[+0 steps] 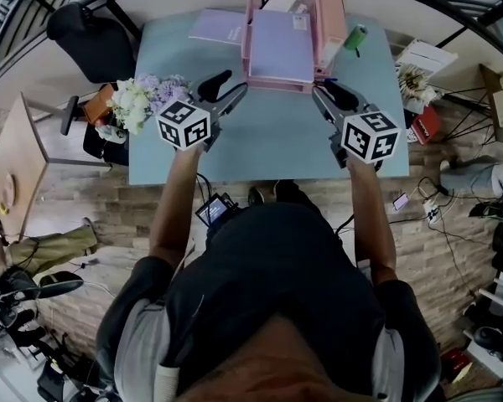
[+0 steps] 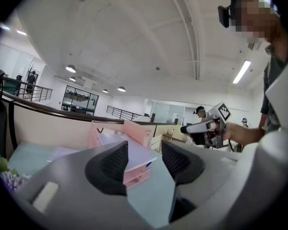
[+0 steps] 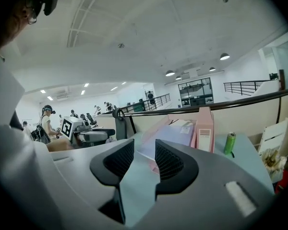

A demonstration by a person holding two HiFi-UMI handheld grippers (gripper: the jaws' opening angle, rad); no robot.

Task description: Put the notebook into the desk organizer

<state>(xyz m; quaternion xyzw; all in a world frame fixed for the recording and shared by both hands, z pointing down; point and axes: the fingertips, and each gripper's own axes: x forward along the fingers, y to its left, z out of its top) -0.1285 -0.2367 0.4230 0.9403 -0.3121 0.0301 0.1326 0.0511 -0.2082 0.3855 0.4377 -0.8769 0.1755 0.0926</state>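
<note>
Both empty, jaws spread: left claw (image 1: 235,84) & right claw (image 1: 325,90) hang over desk (image 1: 268,141), just short of organizer (image 1: 329,23). One notebook (image 1: 281,44) lies flat in organizer's tray; 2nd notebook (image 1: 218,25) lies left of organizer. Prob. next: left claw pinches its edge.

Bright, even light from ceiling lamps (image 2: 70,68) — soft shadows, strong fisheye bending and dark vignetted corners.

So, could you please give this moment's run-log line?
left gripper open, empty | right gripper open, empty | notebook on desk organizer
</note>
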